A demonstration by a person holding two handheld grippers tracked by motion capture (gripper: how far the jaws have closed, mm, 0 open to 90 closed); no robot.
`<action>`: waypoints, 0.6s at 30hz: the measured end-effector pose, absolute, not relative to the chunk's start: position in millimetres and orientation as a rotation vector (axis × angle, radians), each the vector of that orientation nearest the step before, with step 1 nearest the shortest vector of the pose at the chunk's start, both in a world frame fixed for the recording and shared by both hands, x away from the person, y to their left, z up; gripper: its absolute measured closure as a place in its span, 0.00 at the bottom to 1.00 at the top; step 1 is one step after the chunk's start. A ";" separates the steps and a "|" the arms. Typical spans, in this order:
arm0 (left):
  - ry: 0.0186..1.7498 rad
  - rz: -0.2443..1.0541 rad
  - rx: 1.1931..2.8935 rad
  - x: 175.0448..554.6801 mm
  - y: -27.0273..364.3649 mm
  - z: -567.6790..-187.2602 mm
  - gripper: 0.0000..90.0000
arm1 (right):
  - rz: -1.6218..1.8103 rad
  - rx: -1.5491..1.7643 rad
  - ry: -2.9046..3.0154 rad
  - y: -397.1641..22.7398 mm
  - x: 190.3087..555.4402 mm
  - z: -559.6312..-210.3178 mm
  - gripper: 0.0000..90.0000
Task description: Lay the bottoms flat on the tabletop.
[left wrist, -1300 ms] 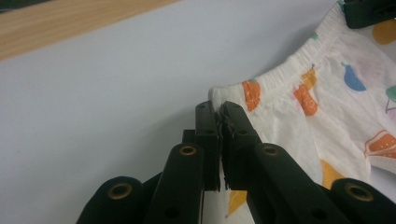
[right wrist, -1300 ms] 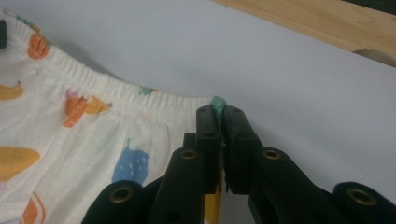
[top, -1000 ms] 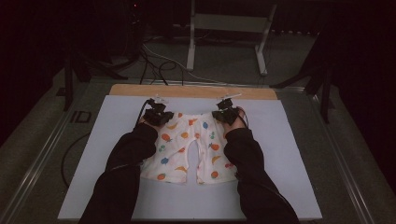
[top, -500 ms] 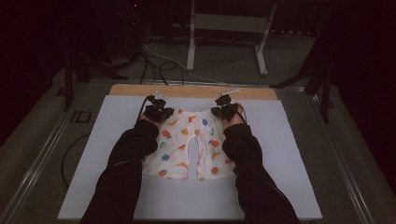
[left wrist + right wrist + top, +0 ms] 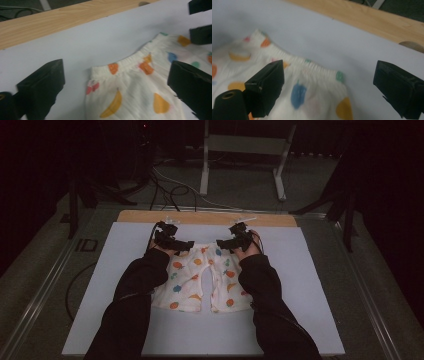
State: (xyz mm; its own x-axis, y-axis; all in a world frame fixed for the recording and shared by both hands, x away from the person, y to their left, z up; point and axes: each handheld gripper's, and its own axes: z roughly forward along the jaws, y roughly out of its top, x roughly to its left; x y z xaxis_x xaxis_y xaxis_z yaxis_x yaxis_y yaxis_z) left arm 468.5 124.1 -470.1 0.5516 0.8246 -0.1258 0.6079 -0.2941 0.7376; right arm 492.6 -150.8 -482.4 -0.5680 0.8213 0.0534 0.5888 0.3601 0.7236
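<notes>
We're in a dim lab or recording studio, not a home. A pale mat (image 5: 320, 285) covers a wooden table (image 5: 210, 217) lit from above, with blackness all round. Behind it, cables (image 5: 167, 187) snake over a grey carpet (image 5: 245, 185) past a metal stand (image 5: 245, 150).

1. from my high view the room is dim; only the pale table mat (image 5: 310, 285) catches soft overhead light.
2. my two gripper views are brighter.
3. their near black jaws look soft and blurred.
4. i see no glare, only faint shadows.
</notes>
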 end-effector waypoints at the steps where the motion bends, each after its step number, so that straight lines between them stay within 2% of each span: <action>1: 1.143 0.357 2.011 467.0 124.7 -469.2 0.01 | 1.007 1.224 2.310 -149.5 490.8 -481.6 0.11; 18: 0.984 0.244 2.028 444.5 140.1 -451.6 0.00 | 1.085 1.169 2.418 -145.0 472.6 -473.6 0.11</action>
State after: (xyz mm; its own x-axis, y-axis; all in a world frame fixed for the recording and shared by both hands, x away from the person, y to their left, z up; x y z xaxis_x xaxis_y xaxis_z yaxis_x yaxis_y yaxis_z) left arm 444.5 140.1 -451.6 0.6718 0.7199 -0.1744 0.5546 -0.3327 0.7627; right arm 472.6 -145.0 -473.6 -0.6491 0.7547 0.0955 0.5731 0.4025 0.7139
